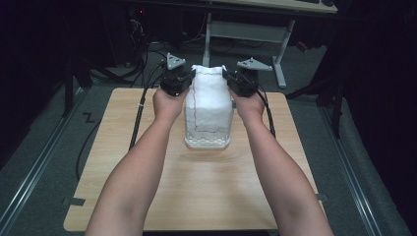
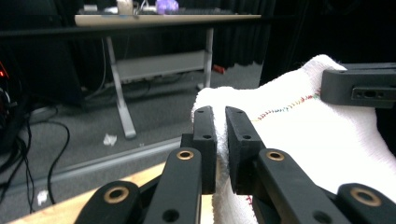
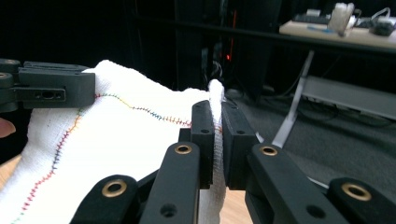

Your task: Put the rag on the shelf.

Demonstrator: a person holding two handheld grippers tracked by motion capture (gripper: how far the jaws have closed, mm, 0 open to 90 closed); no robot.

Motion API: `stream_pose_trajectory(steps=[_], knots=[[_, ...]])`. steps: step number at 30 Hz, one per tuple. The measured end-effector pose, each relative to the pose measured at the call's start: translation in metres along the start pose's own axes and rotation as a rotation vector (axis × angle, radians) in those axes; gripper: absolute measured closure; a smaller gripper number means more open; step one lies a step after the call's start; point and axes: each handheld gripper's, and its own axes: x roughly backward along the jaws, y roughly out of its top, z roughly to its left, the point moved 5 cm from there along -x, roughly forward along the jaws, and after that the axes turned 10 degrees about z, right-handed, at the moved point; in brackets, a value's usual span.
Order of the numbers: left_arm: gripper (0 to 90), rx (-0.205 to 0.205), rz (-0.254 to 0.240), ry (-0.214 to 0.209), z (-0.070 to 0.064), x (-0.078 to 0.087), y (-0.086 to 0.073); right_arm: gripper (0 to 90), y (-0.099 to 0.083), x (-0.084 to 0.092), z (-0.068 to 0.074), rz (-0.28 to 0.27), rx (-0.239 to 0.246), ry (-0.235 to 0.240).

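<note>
Holding a white cloth (image 1: 208, 103) by its top corners, the two grippers stand near the far edge of the wooden table (image 1: 196, 191), the left gripper (image 1: 186, 77) at about ten o'clock from the cloth's middle and the right gripper (image 1: 230, 78) at about two o'clock. The cloth hangs down between them, over or in front of a clear container (image 1: 207, 142) that stands on the table at roughly twelve o'clock from the person's forearms; whether the cloth touches the container's rim cannot be told from above.

In the left gripper view the left gripper (image 2: 220, 140) has its jaws drawn nearly together, pinching a fold of the cloth (image 2: 303, 135) at its edge (a line of coloured stitching runs along the fabric toward three o'clock). The right gripper's black body shows at the upper right there, clamped on the far corner.

In the right gripper view the right gripper (image 3: 218, 140) likewise has its jaws almost closed, with a thin edge of the cloth (image 3: 121, 149) squeezed between the pads, and the stitched seam trails off toward nine o'clock, where the left gripper's body grips the other corner.

A desk (image 1: 275, 5) with grey legs stands beyond the table at twelve o'clock.
</note>
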Motion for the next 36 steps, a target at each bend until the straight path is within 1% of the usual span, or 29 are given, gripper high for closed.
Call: stream_pose_trajectory(steps=[1, 2, 3, 4, 6, 9, 10, 11, 12, 13, 14, 15, 17, 19, 21, 23, 24, 30, 31, 32, 33, 34, 36], knots=[[83.4, 0.007, 0.012, -0.002, 0.001, -0.003, -0.002, 85.1, -0.002, -0.003, 0.0, 0.014, 0.006, -0.01], [83.4, 0.007, 0.012, -0.002, 0.001, -0.003, -0.002, 85.1, -0.002, -0.003, 0.0, 0.014, 0.006, -0.01], [83.3, 0.012, 0.04, -0.005, 0.002, -0.009, -0.007, 85.1, -0.007, -0.009, -0.001, 0.05, 0.026, -0.03], [83.2, 0.011, 0.051, -0.007, 0.002, -0.012, -0.008, 85.2, -0.008, -0.011, -0.001, 0.06, 0.03, -0.035], [82.7, 0.019, 0.091, -0.016, 0.003, -0.017, -0.013, 85.2, -0.013, -0.016, -0.001, 0.087, 0.043, -0.053], [82.2, 0.028, 0.107, -0.028, 0.004, -0.02, -0.018, 84.9, -0.018, -0.019, -0.002, 0.109, 0.047, -0.063], [81.6, 0.028, 0.123, -0.037, 0.003, -0.023, -0.021, 84.8, -0.019, -0.02, -0.002, 0.113, 0.046, -0.069], [80.3, 0.029, 0.136, -0.042, 0.003, -0.024, -0.022, 83.2, -0.021, -0.021, -0.003, 0.116, 0.041, -0.075], [76.8, 0.033, 0.144, -0.056, 0.003, -0.024, -0.024, 79.2, -0.022, -0.021, -0.004, 0.115, 0.038, -0.077], [71.4, 0.038, 0.149, -0.08, 0.004, -0.025, -0.025, 74.2, -0.024, -0.022, -0.004, 0.116, 0.031, -0.072], [65.6, 0.035, 0.143, -0.071, 0.005, -0.024, -0.025, 71.6, -0.025, -0.023, -0.005, 0.123, 0.011, -0.054], [62.0, 0.04, 0.133, -0.058, 0.006, -0.023, -0.025, 71.2, -0.026, -0.024, -0.006, 0.13, 0.006, -0.045], [59.8, 0.059, 0.122, -0.06, 0.009, -0.02, -0.025, 70.1, -0.027, -0.024, -0.007, 0.134, 0.007, -0.047], [57.8, 0.064, 0.103, -0.055, 0.01, -0.017, -0.024, 69.7, -0.028, -0.024, -0.007, 0.136, 0.003, -0.045], [56.7, 0.065, 0.098, -0.054, 0.012, -0.014, -0.023, 69.6, -0.028, -0.024, -0.006, 0.135, 0.006, -0.045], [55.0, 0.076, 0.103, -0.058, 0.015, -0.011, -0.023, 68.9, -0.028, -0.023, -0.003, 0.142, 0.024, -0.054], [54.7, 0.075, 0.101, -0.054, 0.015, -0.01, -0.024, 68.4, -0.028, -0.022, -0.002, 0.145, 0.026, -0.051], [54.8, 0.077, 0.087, -0.062, 0.014, -0.006, -0.026, 67.9, -0.029, -0.019, 0.002, 0.14, 0.022, -0.034], [54.7, 0.069, 0.084, -0.061, 0.012, -0.005, -0.028, 67.9, -0.029, -0.018, 0.003, 0.139, 0.024, -0.032], [54.8, 0.07, 0.081, -0.062, 0.012, -0.004, -0.028, 67.8, -0.029, -0.016, 0.003, 0.137, 0.025, -0.033], [55.2, 0.07, 0.089, -0.062, 0.012, -0.003, -0.029, 67.5, -0.029, -0.015, 0.004, 0.134, 0.026, -0.031], [55.2, 0.061, 0.095, -0.062, 0.011, -0.001, -0.03, 67.0, -0.029, -0.013, 0.004, 0.131, 0.031, -0.03], [54.6, 0.048, 0.074, -0.06, 0.009, 0.006, -0.03, 66.3, -0.03, -0.006, 0.005, 0.121, 0.034, -0.029]])
